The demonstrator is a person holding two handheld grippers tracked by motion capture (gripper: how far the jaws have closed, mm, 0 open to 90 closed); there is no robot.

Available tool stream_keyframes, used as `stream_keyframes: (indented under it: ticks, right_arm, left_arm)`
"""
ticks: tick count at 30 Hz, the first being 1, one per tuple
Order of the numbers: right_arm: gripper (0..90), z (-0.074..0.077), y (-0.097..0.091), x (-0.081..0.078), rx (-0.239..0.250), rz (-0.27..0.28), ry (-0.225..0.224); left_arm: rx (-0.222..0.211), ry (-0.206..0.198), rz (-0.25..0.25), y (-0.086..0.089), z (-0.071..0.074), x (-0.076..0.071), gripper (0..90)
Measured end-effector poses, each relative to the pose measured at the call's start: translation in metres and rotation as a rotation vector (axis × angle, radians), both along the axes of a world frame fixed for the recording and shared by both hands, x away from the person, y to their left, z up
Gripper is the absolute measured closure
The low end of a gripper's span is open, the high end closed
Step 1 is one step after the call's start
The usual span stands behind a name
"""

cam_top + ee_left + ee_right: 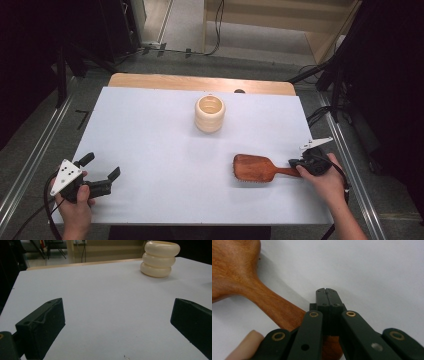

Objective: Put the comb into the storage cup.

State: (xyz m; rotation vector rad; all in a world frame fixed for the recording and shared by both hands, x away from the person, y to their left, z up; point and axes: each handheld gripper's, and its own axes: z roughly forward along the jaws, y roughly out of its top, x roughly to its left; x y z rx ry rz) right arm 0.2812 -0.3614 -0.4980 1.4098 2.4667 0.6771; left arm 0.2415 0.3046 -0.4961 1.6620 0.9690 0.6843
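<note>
A wooden hairbrush [255,167] lies bristles down at the table's right, its handle pointing right. My right gripper [295,163] sits over the end of that handle. In the right gripper view its jaws [327,293] are pressed together with nothing between them, and the brush handle [274,305] runs under the linkage to the left. A cream ringed pot [210,113] stands upright at the middle back, also seen in the left gripper view [160,258]. My left gripper [101,166] rests at the front left, its jaws [117,312] wide apart over bare white surface.
A white sheet [150,140] covers the table, with a strip of wood [200,82] showing along the far edge. Metal rails [30,160] run along the floor on both sides, and cables [320,115] lie off the right edge.
</note>
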Motion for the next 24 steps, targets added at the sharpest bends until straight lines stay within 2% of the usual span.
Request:
stream_keyframes:
  ticks: [16, 24]
  right_arm:
    - [87.9, 0.002, 0.003, -0.027, -0.001, 0.035, -0.021]
    - [87.9, 0.002, 0.005, -0.034, -0.004, 0.069, -0.024]
  left_arm:
    - [0.006, -0.002, 0.003, -0.001, 0.0, 0.0, 0.0]
    - [0.006, -0.002, 0.003, -0.001, 0.0, 0.0, 0.0]
